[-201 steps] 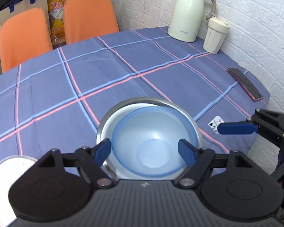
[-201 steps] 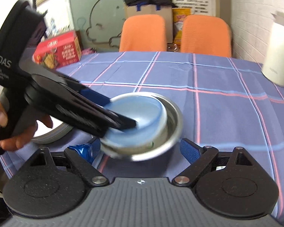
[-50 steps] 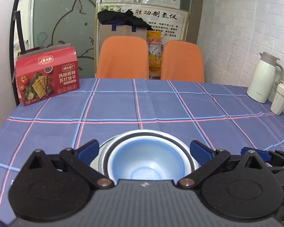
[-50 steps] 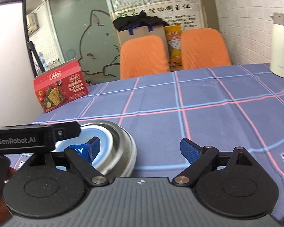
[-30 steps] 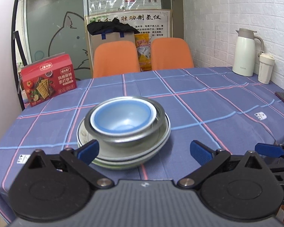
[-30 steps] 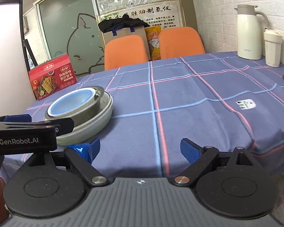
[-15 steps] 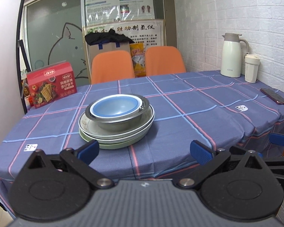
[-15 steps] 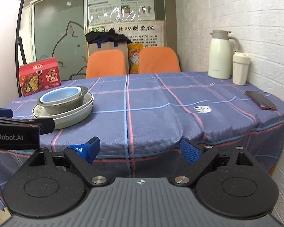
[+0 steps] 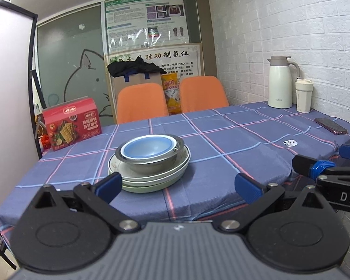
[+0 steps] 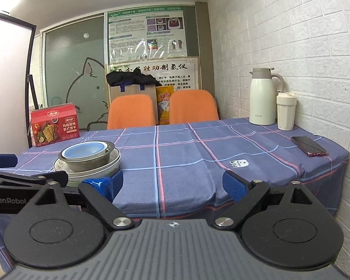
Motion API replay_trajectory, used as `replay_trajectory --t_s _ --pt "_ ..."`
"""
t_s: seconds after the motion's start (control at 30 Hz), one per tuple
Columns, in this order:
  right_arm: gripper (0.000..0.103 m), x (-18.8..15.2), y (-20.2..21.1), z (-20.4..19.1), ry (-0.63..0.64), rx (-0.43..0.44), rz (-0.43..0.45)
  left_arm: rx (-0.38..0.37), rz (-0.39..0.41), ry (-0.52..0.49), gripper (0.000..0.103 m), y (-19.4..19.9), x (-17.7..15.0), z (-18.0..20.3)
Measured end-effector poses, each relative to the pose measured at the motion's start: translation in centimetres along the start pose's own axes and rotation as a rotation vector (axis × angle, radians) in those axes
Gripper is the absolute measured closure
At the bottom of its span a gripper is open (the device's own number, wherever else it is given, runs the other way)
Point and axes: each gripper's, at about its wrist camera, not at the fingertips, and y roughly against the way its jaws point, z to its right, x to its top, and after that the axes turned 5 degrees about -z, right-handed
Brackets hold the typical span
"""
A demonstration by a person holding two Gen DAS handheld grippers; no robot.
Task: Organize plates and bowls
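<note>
The left tool (image 9: 177, 185) stood wide open and empty, its blue-padded fingers (image 9: 109, 184) spread apart below the near edge of the bench (image 9: 245, 149). The right tool (image 10: 172, 183) was likewise wide open with nothing between its pads, held level beside the left one and off the bench edge.

Ahead and slightly to the left of the left tool lay the stack: a small pale-blue plastic bowl (image 9: 149, 147) nested inside a dull stainless-steel bowl (image 9: 151, 163), which sat on two or three shallow cream ceramic plates (image 9: 151, 182). From the right tool the same stack (image 10: 88, 161) lay well over to the left, so the left tool was the nearer of the two. The stack is round, with no long axis to align to, and it looked upright and centred. Judged from this arrangement, the sorting appeared finished, with no other dishes visible.

The bench was covered in a woven blue cloth (image 10: 198, 158) crossed by pink and light-blue lines. Further off were a red cardboard cracker box (image 9: 72, 123), a cream thermos jug (image 10: 262, 98) with a lidded cream tumbler (image 10: 285, 109) by the white brick wall, a dark phone (image 10: 309, 145), and two orange chairs (image 9: 172, 98).
</note>
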Motion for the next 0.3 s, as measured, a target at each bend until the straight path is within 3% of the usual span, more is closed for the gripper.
replay_trajectory --t_s 0.3 --pt "0.023 -0.14 0.03 0.12 -0.017 0.015 -0.005 -0.022 0.009 0.019 0.001 0.08 -0.14 -0.3"
